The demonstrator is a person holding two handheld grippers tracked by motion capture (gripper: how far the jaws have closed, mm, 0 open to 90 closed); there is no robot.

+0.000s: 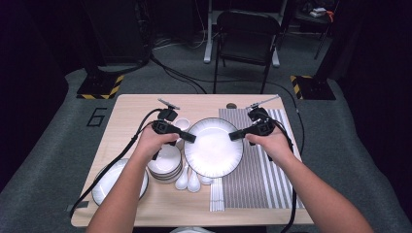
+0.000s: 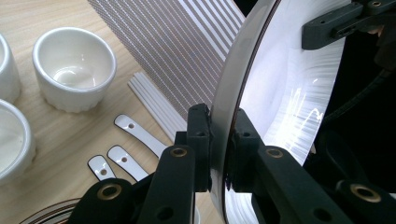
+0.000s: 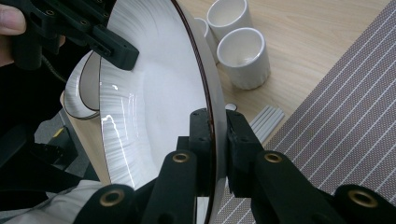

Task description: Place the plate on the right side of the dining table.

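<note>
Both tongs are clamped on the big white plate (image 1: 214, 147), one at each side of its dark rim. Seen along the left gripper (image 2: 219, 140), the pads squeeze the rim between them; seen along the right gripper (image 3: 215, 140), the grip is the same on the opposite edge. The plate hangs between the two tongs, seemingly lifted off the table (image 1: 141, 104).

Just below and beyond the left tongs lie white spoons (image 2: 126, 156) and a bundle of white chopsticks (image 2: 154, 105). A small white cup (image 2: 74, 67) stands farther off, on bare wood. Past the right tongs stretches the striped placemat (image 3: 336, 107), with two cups (image 3: 243, 56) farther away.

As for progress, I judge the pick-up done: the plate is held securely from both sides. Setting it down remains; part of it already hangs over the placemat's near edge, which seems the likely spot. The stacked bowls (image 1: 165, 162) and a second plate (image 1: 109, 182) sit untouched near the left forearm.
</note>
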